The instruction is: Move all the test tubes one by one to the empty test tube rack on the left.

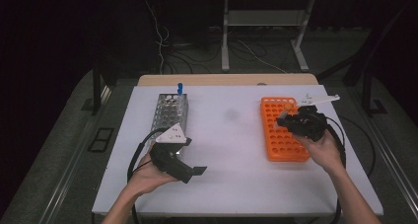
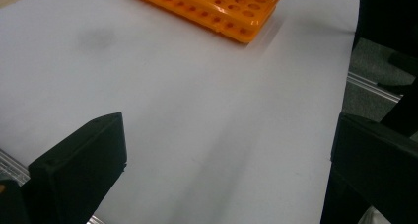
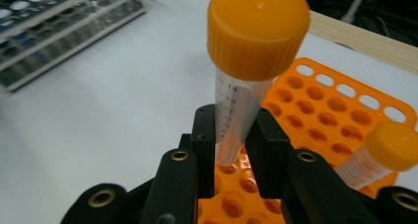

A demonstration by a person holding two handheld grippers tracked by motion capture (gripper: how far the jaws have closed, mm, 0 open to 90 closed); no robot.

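So the orange-capped tube (image 3: 244,86) is clamped in the right gripper (image 3: 235,135) fingers, just above the orange rack (image 1: 283,130), one more tube (image 3: 382,152) sits there, metal rack (image 1: 170,113) looks like the destination, left gripper (image 1: 190,172) idle, fingers apart over the table (image 1: 231,174).

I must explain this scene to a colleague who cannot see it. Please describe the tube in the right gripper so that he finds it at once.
Find the orange rack on the table's right side. Just above it, the right gripper pinches a clear tube with an orange cap. The second orange-capped tube sits tilted in the rack, while this one is lifted clear between the black jaws.
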